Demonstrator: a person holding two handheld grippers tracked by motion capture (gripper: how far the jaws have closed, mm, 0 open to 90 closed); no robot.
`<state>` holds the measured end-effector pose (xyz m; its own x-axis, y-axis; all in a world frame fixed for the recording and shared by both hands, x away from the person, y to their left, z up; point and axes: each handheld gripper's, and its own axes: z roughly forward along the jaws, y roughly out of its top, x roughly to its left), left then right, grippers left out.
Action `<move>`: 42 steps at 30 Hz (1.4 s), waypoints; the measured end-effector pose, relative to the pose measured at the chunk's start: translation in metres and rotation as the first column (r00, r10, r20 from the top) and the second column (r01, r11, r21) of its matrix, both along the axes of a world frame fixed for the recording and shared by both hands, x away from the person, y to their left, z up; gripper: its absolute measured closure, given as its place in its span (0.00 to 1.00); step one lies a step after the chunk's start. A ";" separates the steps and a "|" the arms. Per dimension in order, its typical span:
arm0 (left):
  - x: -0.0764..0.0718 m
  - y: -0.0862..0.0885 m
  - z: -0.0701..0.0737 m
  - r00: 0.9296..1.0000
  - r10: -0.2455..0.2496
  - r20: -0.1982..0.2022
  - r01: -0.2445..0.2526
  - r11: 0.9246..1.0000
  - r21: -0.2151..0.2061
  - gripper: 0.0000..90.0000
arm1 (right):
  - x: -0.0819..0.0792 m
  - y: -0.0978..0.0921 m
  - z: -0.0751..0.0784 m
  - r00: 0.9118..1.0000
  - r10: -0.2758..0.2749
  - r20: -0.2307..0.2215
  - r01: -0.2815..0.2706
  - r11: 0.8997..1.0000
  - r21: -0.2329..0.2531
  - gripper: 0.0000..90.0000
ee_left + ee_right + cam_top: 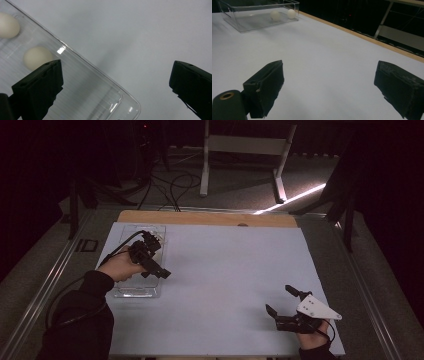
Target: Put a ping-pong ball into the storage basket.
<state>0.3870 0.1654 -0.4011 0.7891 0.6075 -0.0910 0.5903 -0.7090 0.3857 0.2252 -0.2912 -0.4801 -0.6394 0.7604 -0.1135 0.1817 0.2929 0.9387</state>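
dark floor and trailing cables frame a desk [225,270] covered in a pale sheet, with a bare wooden strip along its far edge. at the desk's left side sits a clear plastic tray [150,292], and in it lie two small white balls, one [37,57] just past the near jaw of the left hand-held gripper [152,260] and the other [8,25] farther along the tray floor. the left hand-held gripper hangs over the tray's right edge with its jaws spread wide and nothing between them; in the left gripper view one jaw stands over the tray and the other over the bare sheet. the right hand-held gripper [287,302] rests low at the desk's near right corner, also gaping and empty, well apart from the tray. the balls look light, smooth and round, whether hard-shelled or hollow i cannot tell, so they would likely roll or squirt out of a hurried pinch; closing squarely across the middle of the nearer ball, gently, seems the safest hold. the tray looks thin, stiff and slippery, and would probably slide if nudged by a jaw, so its rim or wall is the place to steady it.
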 end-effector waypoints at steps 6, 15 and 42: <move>-0.003 -0.007 0.003 1.000 -0.022 0.001 0.022 0.999 -0.025 0.00 | 0.000 0.000 0.000 1.000 0.000 -0.001 0.000 1.000 0.001 0.10; -0.008 -0.017 0.006 0.999 -0.047 0.017 0.048 0.998 -0.049 0.00 | 0.000 0.000 0.000 1.000 0.001 0.000 -0.001 1.000 0.000 0.10; -0.033 -0.067 0.007 0.963 -0.224 0.153 0.247 0.956 -0.158 0.00 | 0.000 0.000 0.000 1.000 0.001 -0.001 -0.001 1.000 -0.001 0.10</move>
